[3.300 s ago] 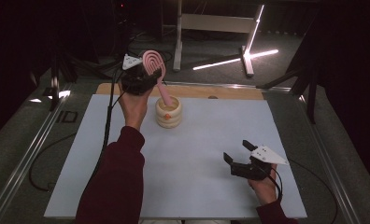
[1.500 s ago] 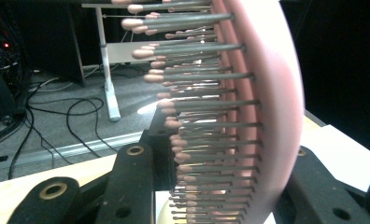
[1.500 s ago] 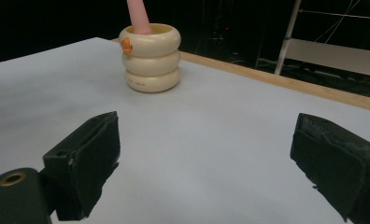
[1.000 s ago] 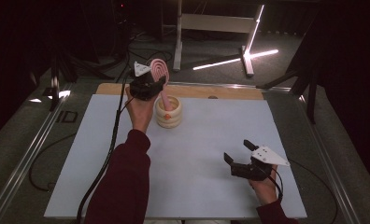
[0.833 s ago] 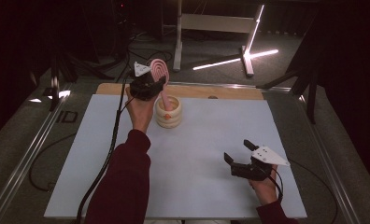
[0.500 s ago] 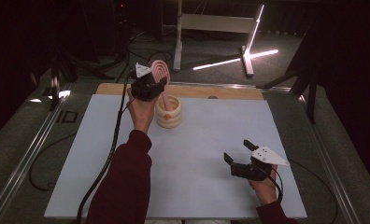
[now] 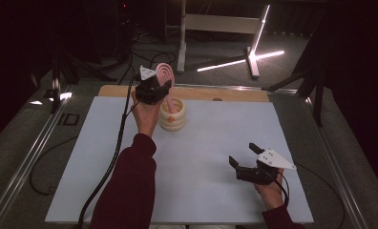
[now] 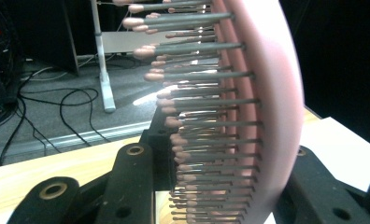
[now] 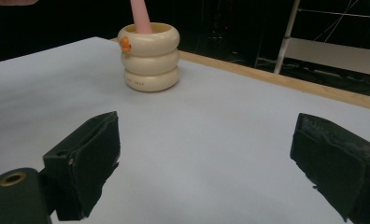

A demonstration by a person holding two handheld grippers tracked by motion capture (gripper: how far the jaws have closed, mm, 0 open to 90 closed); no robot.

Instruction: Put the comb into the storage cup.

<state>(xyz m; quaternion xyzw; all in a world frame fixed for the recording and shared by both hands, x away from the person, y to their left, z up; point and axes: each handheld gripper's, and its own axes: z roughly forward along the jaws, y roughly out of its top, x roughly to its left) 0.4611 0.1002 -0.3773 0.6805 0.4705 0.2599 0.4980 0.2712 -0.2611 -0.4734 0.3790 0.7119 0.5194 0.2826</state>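
Note:
A pink hairbrush (image 7: pixel 165 73) stands nearly upright, its handle down inside a cream ringed cup (image 7: pixel 173 117) at the back of the white mat (image 7: pixel 211 138). My left gripper (image 7: pixel 156 88) is shut on the brush's head, just above the cup. In the left gripper view the brush (image 8: pixel 267 116) and its bristles sit between the black jaws of the left gripper (image 8: pixel 220 161). My right gripper (image 7: pixel 242 154) rests open near the front right of the mat, with nothing in it. The right gripper view shows the cup (image 9: pixel 149 56) with the pink handle (image 9: pixel 140 16) beyond the open right gripper (image 9: pixel 206 158).
A wooden board edge (image 7: pixel 235 94) runs along the back of the mat. A black cable (image 7: pixel 115 157) trails from the left gripper down the mat's left side. A white stand (image 7: pixel 182 36) and bright light strips (image 7: pixel 239 62) lie on the dark floor behind.
The left gripper has carried the brush a little to the right and down, so the handle stands straighter and deeper in the cup. The right gripper has stayed still.

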